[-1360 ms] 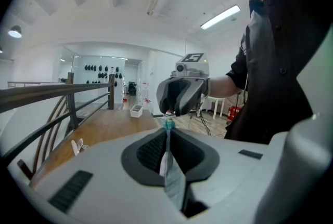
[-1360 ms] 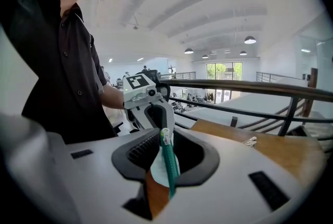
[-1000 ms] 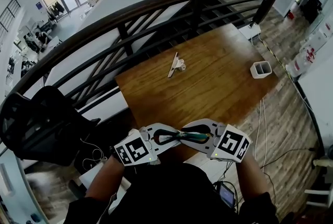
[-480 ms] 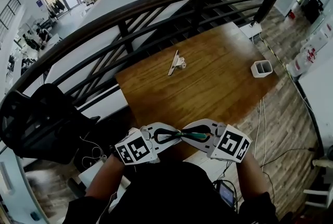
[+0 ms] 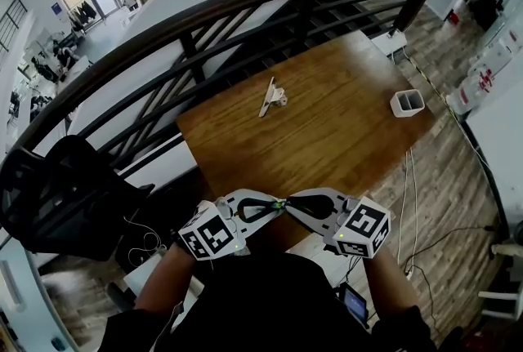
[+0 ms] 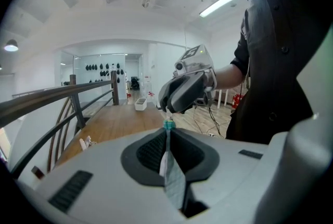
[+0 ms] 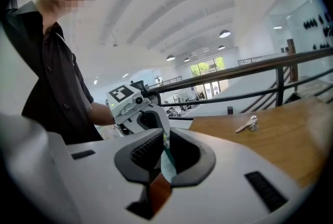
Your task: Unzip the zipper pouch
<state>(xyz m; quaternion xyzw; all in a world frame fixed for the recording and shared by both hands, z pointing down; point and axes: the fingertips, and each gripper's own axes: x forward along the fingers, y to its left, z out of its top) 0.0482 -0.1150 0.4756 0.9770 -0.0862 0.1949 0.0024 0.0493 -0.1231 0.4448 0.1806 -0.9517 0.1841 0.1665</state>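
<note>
Left gripper (image 6: 167, 133): clenched on the pouch (image 6: 173, 176). A thin grey strip of it runs up between the pads to a small teal tip.
Right gripper (image 7: 165, 137): jaws have just been closing. The pads now pinch a teal-and-white bit of the pouch. It meets the left gripper almost tip to tip.
Pouch, place: held in the air over the near edge of the table (image 5: 327, 138), close to the person's dark shirt (image 5: 270, 301).
Pouch, look: seen edge-on from every view. It is flat and thin, grey on the left gripper's side and teal toward the right's. Whether the zip is open or shut cannot be told.
Box (image 5: 407, 103): white with an open top, standing at the table's far right corner, well apart from both grippers. Its contents cannot be made out.
Clip (image 5: 273, 96): small and pale, lying alone near the table's far left edge.
Railing (image 5: 204, 15): dark curved bars just beyond the table's far side.
Chair (image 5: 57, 195): black, to the left of the table.
Cables (image 5: 413, 203): thin lines trailing on the floor to the right of the table.
</note>
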